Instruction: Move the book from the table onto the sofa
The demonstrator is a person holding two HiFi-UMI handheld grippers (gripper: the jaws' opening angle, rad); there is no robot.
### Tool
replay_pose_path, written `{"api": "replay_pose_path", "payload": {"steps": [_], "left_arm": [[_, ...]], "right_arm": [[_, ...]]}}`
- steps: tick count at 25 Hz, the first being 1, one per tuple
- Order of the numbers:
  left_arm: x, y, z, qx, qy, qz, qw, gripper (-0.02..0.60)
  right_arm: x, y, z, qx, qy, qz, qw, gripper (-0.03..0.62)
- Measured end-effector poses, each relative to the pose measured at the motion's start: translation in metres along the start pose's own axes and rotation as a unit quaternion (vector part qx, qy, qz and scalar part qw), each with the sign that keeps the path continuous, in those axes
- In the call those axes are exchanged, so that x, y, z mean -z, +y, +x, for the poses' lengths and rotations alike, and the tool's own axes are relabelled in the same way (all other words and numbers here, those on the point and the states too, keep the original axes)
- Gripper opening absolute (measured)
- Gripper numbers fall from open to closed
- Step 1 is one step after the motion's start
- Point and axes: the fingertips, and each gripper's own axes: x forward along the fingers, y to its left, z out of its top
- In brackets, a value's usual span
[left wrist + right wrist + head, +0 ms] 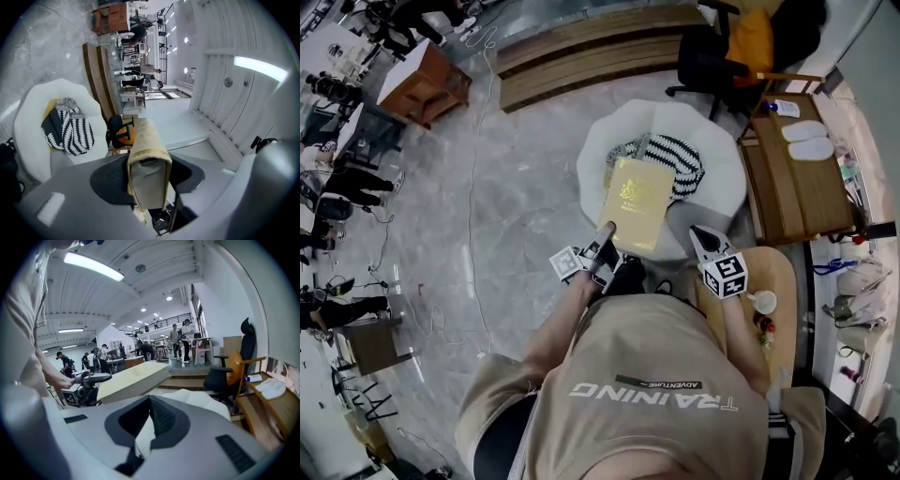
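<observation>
**A:** Book [636, 204], where is it now?

**B:** In the air over the white sofa [592, 159], at twelve o'clock from the person. Its far end is above a striped cushion [682, 157].

**A:** What holds it?

**B:** The left gripper [607, 232]. Its fingers [110, 180] are spread part-way and pinch the book's near end between the pads.

**A:** And the right gripper [701, 232]?

**B:** At three o'clock of the left one, clear of the book. Its fingertips are drawn together on nothing.

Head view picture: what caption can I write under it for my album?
From above: the left gripper holds a yellow book over the white sofa with its striped cushion.
</observation>
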Motion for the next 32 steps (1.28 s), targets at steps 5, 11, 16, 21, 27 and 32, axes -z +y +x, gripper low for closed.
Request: {"api": "replay_pose_path", "payload": {"steps": [5, 11, 16, 21, 27, 32], "left_arm": [[-0.018, 0.017, 0.031, 0.005, 0.028, -0.019, 0.9994, 0.213], [-0.064, 0.027, 0.068, 0.014, 0.063, -0.02, 0.9977, 0.213], [-0.088, 0.042, 0.095, 0.019, 0.085, -0.026, 0.9959, 0.213], [-0.095, 0.05, 0.116, 0.018, 0.089, -0.038, 0.9951, 0.213], [-0.1, 0.08, 0.141, -0.007, 0.067, -0.059, 0.996, 0.213], [-0.097, 0.115, 0.16, -0.023, 0.049, -0.058, 0.9968, 0.213]], "right_arm": [[-0.019, -0.011, 0.036, 0.018, -0.001, 0.006, 1.0, 0.005], [-0.063, -0.023, 0.083, 0.033, -0.005, -0.011, 0.999, 0.005], [-0.076, -0.031, 0.112, 0.048, 0.0, -0.01, 0.999, 0.005], [-0.078, -0.04, 0.121, 0.052, 0.003, 0.016, 0.998, 0.005], [-0.064, -0.065, 0.128, 0.042, 0.027, 0.029, 0.998, 0.005], [-0.024, -0.09, 0.143, 0.03, 0.054, 0.044, 0.997, 0.005]]}}
